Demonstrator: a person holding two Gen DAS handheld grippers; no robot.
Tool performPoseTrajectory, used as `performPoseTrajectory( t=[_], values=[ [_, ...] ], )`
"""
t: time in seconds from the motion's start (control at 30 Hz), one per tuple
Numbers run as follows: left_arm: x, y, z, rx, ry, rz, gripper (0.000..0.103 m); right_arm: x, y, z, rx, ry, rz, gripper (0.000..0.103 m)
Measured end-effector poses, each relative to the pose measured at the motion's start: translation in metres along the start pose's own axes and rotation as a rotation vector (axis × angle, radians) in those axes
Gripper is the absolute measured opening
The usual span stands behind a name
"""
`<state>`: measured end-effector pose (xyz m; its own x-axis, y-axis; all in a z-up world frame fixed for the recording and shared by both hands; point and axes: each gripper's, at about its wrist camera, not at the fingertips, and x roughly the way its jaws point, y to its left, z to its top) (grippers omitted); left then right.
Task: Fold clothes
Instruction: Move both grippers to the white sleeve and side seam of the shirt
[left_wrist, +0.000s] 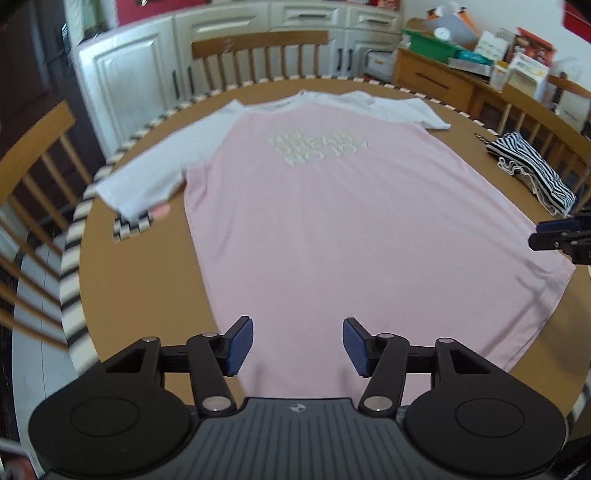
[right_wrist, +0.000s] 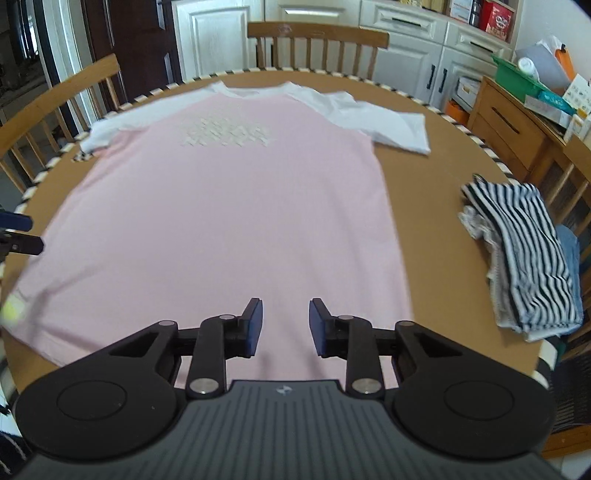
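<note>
A pink T-shirt (left_wrist: 343, 221) with white sleeves and pale lettering lies flat and spread on the round brown table (left_wrist: 147, 277), neck at the far side; it also shows in the right wrist view (right_wrist: 229, 214). My left gripper (left_wrist: 297, 345) is open and empty above the shirt's near hem. My right gripper (right_wrist: 285, 326) is open and empty above the near hem too. Its fingertips (left_wrist: 550, 236) show at the right edge of the left wrist view. The left gripper's fingertips (right_wrist: 22, 236) show at the left edge of the right wrist view.
A folded black-and-white striped garment (right_wrist: 524, 258) lies at the table's right edge, also in the left wrist view (left_wrist: 532, 166). Wooden chairs (right_wrist: 317, 40) ring the table. White cabinets (left_wrist: 147, 62) stand behind, and a cluttered wooden sideboard (right_wrist: 517, 122) at the right.
</note>
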<state>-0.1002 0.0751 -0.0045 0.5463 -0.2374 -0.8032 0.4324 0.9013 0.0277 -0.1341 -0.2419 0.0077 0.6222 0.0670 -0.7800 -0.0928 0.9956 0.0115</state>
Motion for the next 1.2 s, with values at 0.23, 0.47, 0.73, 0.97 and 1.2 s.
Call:
performPoseTrajectory(
  t=[0.23,0.47,0.73,0.97,1.2],
  values=[
    [0.011,0.096,0.023,0.15,-0.085,-0.099,0.058,0.02,0.113,0.03,0.018,-0.05,-0.064,0.03],
    [0.024,0.164,0.048,0.273,-0.1,-0.183,0.057,0.032,0.203,0.073,0.194,-0.133,-0.04,0.029],
    [0.067,0.211,0.088,0.283,-0.071,-0.194,0.057,0.081,0.243,0.113,0.193,-0.157,0.027,0.03],
    [0.098,0.251,0.133,0.328,-0.042,-0.208,0.057,0.133,0.259,0.142,0.283,-0.125,0.073,0.03],
    [0.141,0.324,0.173,0.407,0.033,-0.272,0.053,0.172,0.28,0.151,0.483,-0.115,0.091,0.03]
  ],
)
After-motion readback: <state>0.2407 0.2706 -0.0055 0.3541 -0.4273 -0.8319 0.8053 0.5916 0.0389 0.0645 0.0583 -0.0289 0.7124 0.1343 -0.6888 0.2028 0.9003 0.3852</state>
